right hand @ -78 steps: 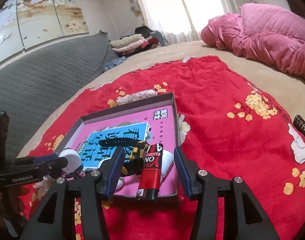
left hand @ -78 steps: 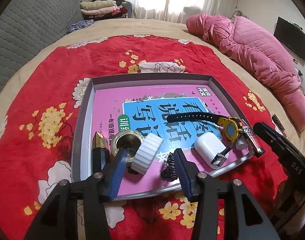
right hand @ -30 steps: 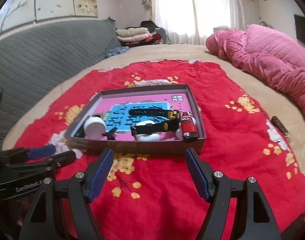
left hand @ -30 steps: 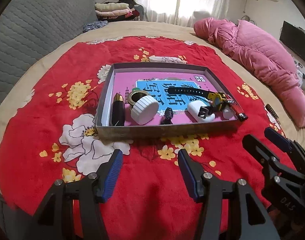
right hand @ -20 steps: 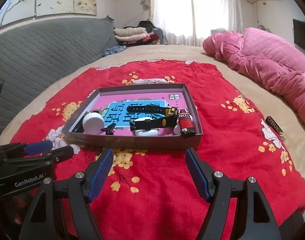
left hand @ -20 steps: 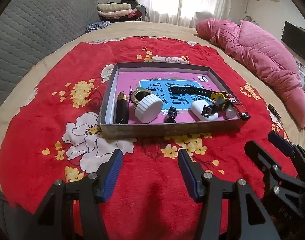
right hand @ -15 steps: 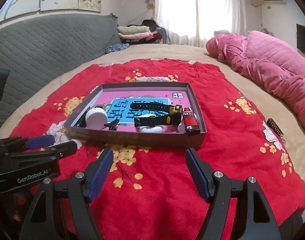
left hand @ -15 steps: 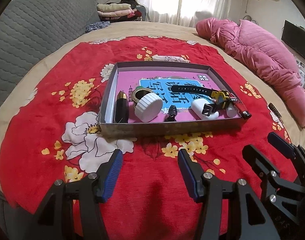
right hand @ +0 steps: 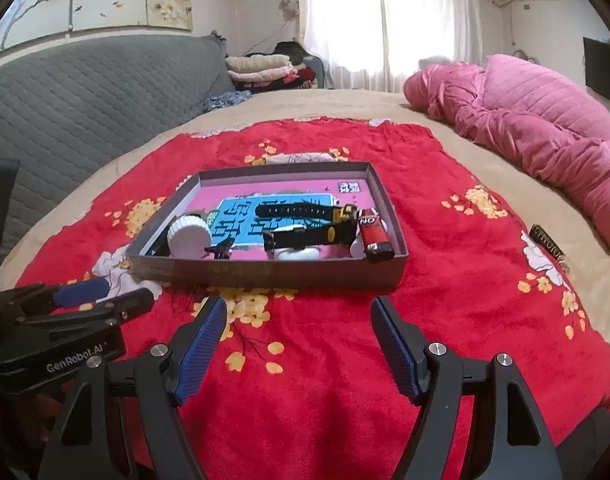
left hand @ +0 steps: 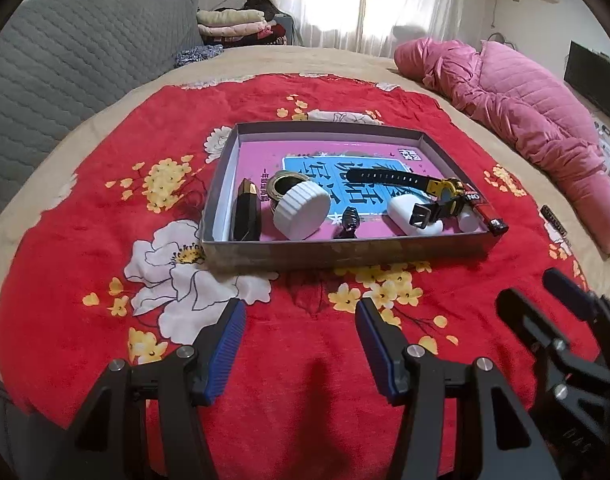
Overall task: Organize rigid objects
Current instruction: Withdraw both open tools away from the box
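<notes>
A grey box [left hand: 337, 254] with a pink book on its floor sits on the red flowered blanket [left hand: 85, 216]. In it lie a white ribbed cap [left hand: 301, 210], a black tube [left hand: 247, 212], a tape roll [left hand: 283, 184], a black clip [left hand: 348, 220], a white earbud case [left hand: 405, 212], a black and yellow watch [left hand: 417, 182] and a red lighter [left hand: 483, 208]. My left gripper [left hand: 299, 326] is open and empty, in front of the box. My right gripper [right hand: 299, 320] is open and empty, also short of the box [right hand: 265, 270].
A pink quilted duvet [left hand: 525, 120] lies at the right. A grey quilted sofa back [left hand: 65, 76] runs along the left. Folded clothes [left hand: 237, 26] are stacked at the back. A small dark item [right hand: 549, 244] lies on the blanket's right edge.
Both grippers have pulled back from the box, where they were among the objects, to the blanket in front of it. Both stay open and empty.
</notes>
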`<state>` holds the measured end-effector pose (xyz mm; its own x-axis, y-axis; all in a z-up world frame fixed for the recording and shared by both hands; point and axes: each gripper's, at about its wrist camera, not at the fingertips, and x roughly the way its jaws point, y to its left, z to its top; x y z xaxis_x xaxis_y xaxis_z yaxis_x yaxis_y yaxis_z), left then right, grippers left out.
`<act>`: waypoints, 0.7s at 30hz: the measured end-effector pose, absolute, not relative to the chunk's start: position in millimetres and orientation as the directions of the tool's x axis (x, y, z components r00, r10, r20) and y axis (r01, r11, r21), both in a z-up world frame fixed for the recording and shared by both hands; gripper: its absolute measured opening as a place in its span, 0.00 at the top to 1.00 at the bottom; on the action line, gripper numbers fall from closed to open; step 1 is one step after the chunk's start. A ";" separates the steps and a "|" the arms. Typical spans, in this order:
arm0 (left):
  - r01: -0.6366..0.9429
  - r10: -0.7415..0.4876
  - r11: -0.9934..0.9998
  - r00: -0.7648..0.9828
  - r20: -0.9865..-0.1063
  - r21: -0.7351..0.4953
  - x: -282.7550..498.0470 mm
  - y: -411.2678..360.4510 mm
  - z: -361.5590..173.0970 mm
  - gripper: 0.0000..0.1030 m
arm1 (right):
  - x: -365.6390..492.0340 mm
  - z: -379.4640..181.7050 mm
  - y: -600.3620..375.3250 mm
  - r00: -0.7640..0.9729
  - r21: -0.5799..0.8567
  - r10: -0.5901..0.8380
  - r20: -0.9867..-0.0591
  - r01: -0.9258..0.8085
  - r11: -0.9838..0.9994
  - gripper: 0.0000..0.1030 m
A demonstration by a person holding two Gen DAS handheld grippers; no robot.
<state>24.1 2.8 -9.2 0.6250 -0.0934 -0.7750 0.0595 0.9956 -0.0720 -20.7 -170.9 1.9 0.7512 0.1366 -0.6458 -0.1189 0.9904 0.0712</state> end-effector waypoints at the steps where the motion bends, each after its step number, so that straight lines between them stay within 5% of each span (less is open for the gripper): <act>1: 0.057 -0.090 0.996 0.626 -0.774 -0.070 24.3 2.8 -9.3 0.45 | -20.3 0.9 -169.5 0.749 0.068 0.139 -0.648 -0.124 0.990 0.26; 21: 0.043 -0.078 0.997 0.594 -0.801 -0.065 29.7 4.8 -22.6 0.45 | -13.5 -12.6 -167.0 0.719 0.074 0.154 -0.677 -0.141 0.987 0.26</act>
<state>29.7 4.8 -22.6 0.5940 -0.0779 -0.8007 0.0429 0.9970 -0.0651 -13.5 -167.0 -12.6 0.7194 0.1540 -0.6774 -0.1413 0.9872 0.0745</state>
